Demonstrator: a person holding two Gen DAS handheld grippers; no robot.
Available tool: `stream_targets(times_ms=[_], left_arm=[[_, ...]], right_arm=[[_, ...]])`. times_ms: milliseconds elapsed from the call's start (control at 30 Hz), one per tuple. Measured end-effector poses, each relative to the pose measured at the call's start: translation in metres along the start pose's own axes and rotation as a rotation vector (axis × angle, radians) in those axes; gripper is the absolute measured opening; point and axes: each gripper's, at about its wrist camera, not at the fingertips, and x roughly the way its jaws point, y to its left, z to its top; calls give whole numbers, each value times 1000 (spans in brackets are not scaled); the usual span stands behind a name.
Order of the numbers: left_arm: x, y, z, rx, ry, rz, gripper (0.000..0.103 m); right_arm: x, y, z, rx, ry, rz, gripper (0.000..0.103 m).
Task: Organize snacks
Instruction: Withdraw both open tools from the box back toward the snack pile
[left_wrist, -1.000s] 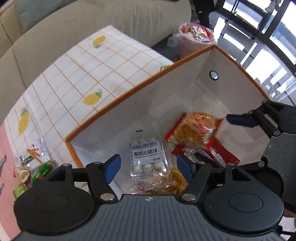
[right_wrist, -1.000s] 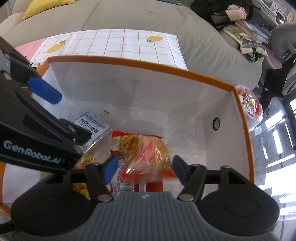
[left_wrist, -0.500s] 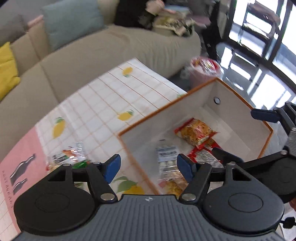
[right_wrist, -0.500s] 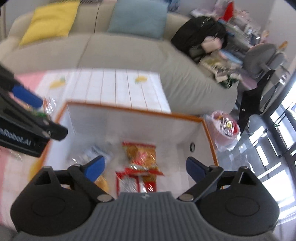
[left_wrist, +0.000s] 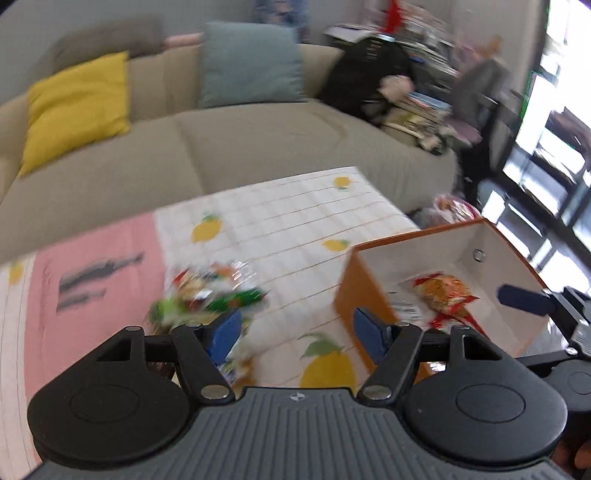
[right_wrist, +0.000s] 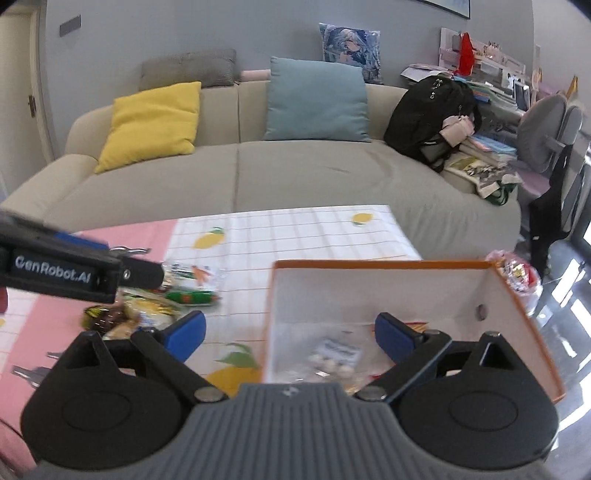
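Nearest the left wrist camera, the left tool (left_wrist: 295, 332) hangs above the table with its blue pads spread apart and nothing between them; the view is smeared by motion. The right tool (right_wrist: 288, 336) is likewise released, its pads wide, one over the tablecloth and one over the box, gripping nothing. Just beyond the left tool's pads a loose pile of snack packets (left_wrist: 207, 295) lies on the lemon-print tablecloth (left_wrist: 288, 221), green and red wrappers among them, their labels too blurred to read. To the right of the pile stands the orange-rimmed white box (right_wrist: 369, 280), open at the top. Inside it lie an orange-and-red chip bag (left_wrist: 443, 290) and a clear packet of white balls (right_wrist: 334, 360), with further wrappers partly hidden behind the tool. A pink mat (left_wrist: 92, 266) covers the table's left part. Past the table runs a beige sofa (right_wrist: 295, 173) carrying a yellow cushion (right_wrist: 151, 123), a teal cushion (right_wrist: 317, 99) and a black backpack (right_wrist: 428, 110).
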Motion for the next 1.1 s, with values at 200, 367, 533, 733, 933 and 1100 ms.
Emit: stream_targets(times_ms=[200, 367, 533, 733, 933, 1100], left_arm=[[3, 51, -39, -158, -22, 125, 76], [9, 78, -59, -176, -33, 206, 74], [15, 106, -77, -217, -4, 181, 74], [22, 129, -97, -229, 8, 158, 74], [31, 142, -98, -239, 21, 158, 77], [42, 151, -86, -236, 27, 145, 78]], right_arm=[[8, 35, -16, 25, 0, 32, 96], [28, 66, -26, -6, -2, 54, 96], [59, 88, -34, -19, 38, 88, 95], [87, 106, -41, -69, 89, 92, 90], [106, 113, -40, -98, 116, 113, 89], [123, 120, -30, -73, 130, 145, 89]])
